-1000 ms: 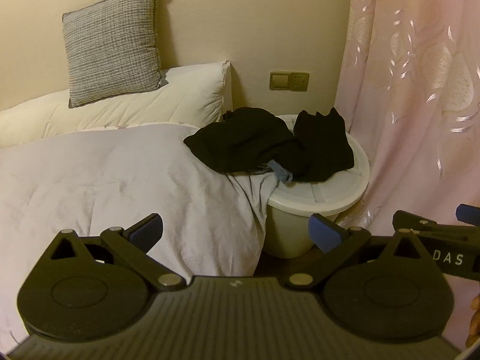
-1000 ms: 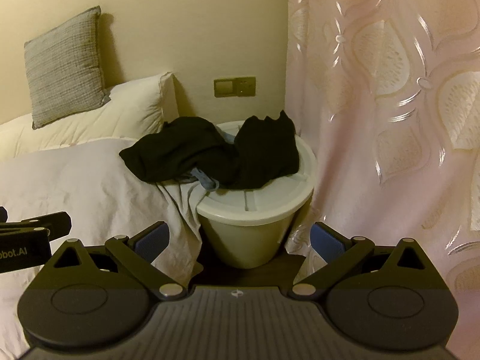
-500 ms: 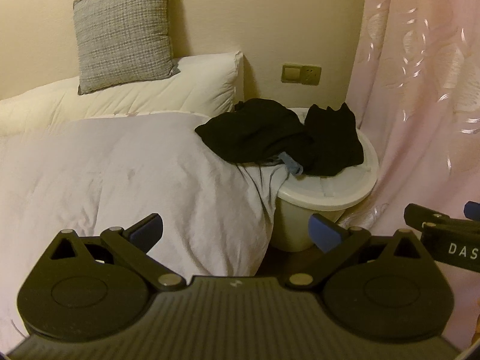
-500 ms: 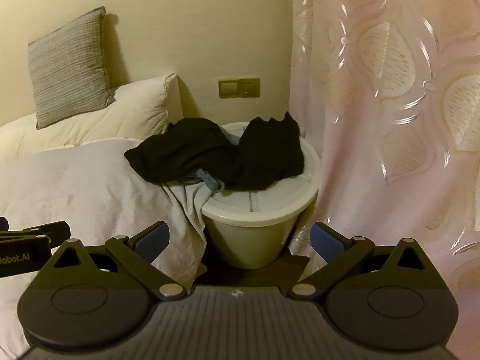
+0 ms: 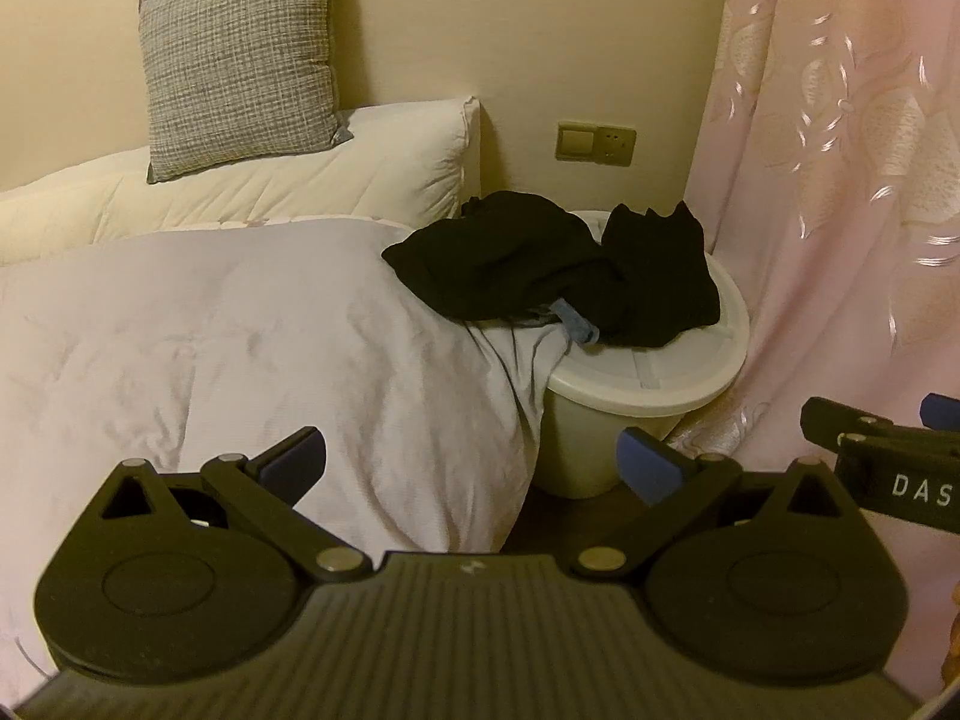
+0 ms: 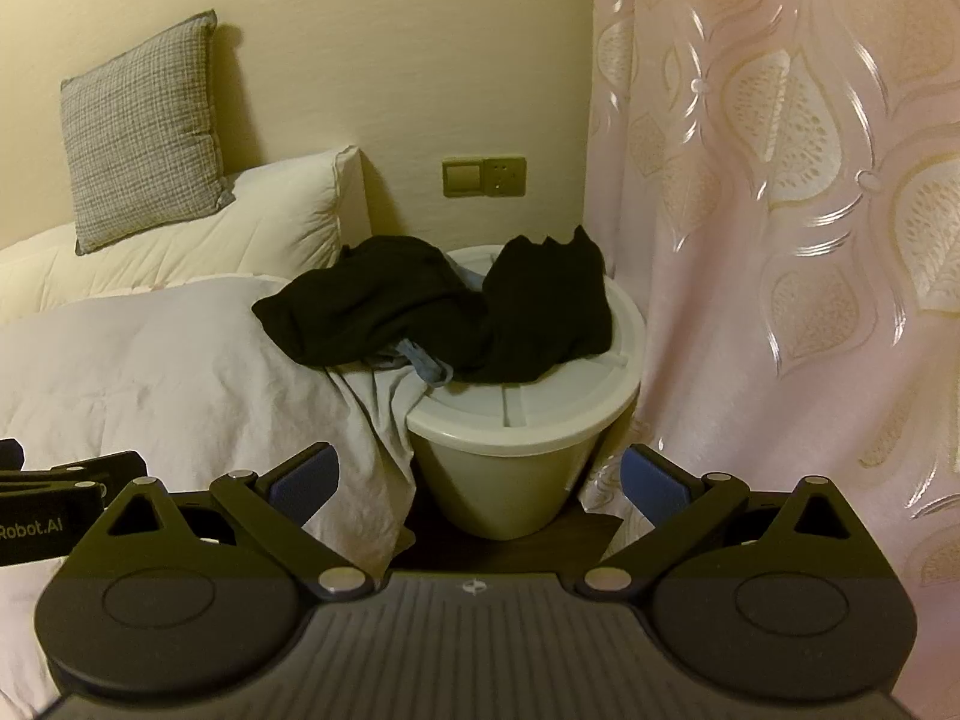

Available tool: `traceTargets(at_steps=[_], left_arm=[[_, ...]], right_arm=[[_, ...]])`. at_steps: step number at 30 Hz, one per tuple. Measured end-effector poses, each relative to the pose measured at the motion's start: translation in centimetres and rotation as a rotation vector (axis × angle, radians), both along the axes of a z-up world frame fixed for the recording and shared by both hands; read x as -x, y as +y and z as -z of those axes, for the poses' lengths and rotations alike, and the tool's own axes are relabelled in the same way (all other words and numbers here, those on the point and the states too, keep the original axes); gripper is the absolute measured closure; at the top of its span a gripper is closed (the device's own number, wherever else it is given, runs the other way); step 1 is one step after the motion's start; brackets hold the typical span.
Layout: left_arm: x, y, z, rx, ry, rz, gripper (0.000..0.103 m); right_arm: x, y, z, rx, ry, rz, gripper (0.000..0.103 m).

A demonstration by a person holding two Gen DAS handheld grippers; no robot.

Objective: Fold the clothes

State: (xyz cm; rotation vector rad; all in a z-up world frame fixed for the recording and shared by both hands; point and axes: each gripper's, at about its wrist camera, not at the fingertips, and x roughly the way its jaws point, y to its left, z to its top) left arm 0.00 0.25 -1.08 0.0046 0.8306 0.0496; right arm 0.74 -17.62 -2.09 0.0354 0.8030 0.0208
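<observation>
**Both grippers spread and empty, black clothes heaped across bin lid and bed corner**

I have the left gripper hanging in the air with its blue-padded fingers spread wide, and nothing sits between them. My right gripper is the same: jaws far apart, holding nothing, well short of the laundry. In the left wrist view I can see the right gripper's black side poking in at the right edge, so the two tools sit side by side.

The black clothes lie crumpled in a pile well ahead of both grippers. One half rests on the far right corner of the pale duvet; the other half is draped on the lid of the white bin that stands just beside the bed. A small strip of blue fabric pokes out from under the pile at the near edge of the lid, touching the duvet where it droops over the bin's rim.

Behind the duvet I see a white pillow with a grey checked cushion leaning upright on the wall. A wall socket sits above the bin, and a pink patterned curtain hangs touching the bin's right side.
</observation>
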Motion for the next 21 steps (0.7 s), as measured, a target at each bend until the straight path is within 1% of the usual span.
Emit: traceTargets(at_steps=[21], left_arm=[[0.0, 1.7, -0.4, 0.012, -0.002, 0.014, 0.001]], right_arm=[[-0.3, 0.3, -0.1, 0.005, -0.004, -0.008, 0.0]])
